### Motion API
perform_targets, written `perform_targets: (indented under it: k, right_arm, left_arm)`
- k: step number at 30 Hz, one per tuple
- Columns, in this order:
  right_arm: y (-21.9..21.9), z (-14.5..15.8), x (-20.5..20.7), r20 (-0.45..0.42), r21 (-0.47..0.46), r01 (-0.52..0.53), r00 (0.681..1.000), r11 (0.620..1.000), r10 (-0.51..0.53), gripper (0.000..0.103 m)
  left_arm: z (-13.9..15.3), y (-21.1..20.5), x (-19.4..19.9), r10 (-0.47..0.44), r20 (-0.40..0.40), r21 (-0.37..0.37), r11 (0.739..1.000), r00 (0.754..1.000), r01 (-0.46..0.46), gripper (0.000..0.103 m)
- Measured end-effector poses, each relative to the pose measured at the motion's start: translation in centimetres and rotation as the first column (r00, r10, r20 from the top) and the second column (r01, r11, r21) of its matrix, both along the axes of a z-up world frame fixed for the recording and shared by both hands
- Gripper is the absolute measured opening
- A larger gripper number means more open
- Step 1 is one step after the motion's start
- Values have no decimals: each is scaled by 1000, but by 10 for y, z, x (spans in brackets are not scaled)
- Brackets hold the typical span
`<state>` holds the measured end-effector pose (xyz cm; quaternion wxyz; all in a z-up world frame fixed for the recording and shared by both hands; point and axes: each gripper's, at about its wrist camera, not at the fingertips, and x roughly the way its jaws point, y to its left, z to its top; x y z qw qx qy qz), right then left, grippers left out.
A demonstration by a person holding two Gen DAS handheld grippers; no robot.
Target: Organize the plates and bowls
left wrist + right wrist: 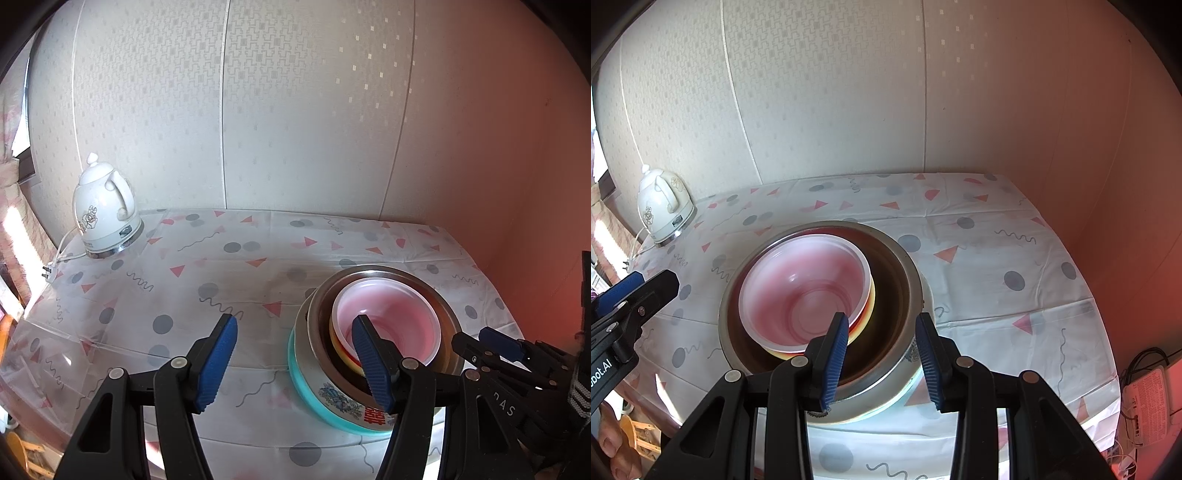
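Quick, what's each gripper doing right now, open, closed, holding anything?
Left gripper: open, holding nothing, beside the stack of bowls.
Right gripper: open, holding nothing, its fingers either side of the metal bowl's near rim.

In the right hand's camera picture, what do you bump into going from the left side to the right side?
Other hand's tool → white kettle → stack of bowls → white box with cables beside the table.
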<state>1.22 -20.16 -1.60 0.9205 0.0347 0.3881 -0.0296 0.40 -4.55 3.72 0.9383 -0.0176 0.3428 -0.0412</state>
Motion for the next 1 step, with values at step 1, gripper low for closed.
perform_targets:
  k: [1]
  right_arm:
    - [0,0,0,0,0,0,1000,1000,0,38]
  left_arm:
    - [0,0,0,0,-4,1,1000,1000,0,65]
